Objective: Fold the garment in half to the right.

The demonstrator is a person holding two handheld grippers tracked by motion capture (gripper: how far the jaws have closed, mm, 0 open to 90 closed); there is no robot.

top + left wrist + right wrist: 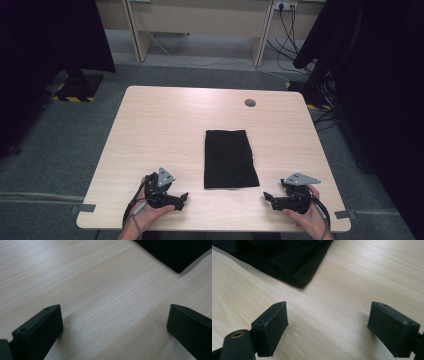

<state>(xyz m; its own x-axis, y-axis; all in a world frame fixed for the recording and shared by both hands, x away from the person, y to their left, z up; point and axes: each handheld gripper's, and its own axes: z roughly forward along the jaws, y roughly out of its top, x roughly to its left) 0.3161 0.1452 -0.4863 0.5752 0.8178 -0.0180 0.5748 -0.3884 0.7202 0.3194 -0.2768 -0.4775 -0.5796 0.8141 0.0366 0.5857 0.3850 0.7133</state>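
- Cloth (230,159): black, folded to a rectangle, flat on the surface (165,125) a little right of centre, its long side running away from the person. Folds and layers are hard to read in the high view, as the fabric is uniformly dark.
- Left tongs (181,200): near the front edge, left of the cloth and apart from it, pointing toward it. Jaws spread wide and empty over bare wood in the left gripper view; one cloth corner (178,255) is cut off by the top edge.
- Right tongs (269,197): near the front edge, just right of the cloth's near corner, not touching. Jaws wide apart, holding nothing; the right gripper view shows a layered cloth corner (297,277), the rest cropped.
- Hands (150,212): partly hidden beneath the tongs; forearms cut off at the bottom.
- Grommet (250,103): small grey disc near the far edge.
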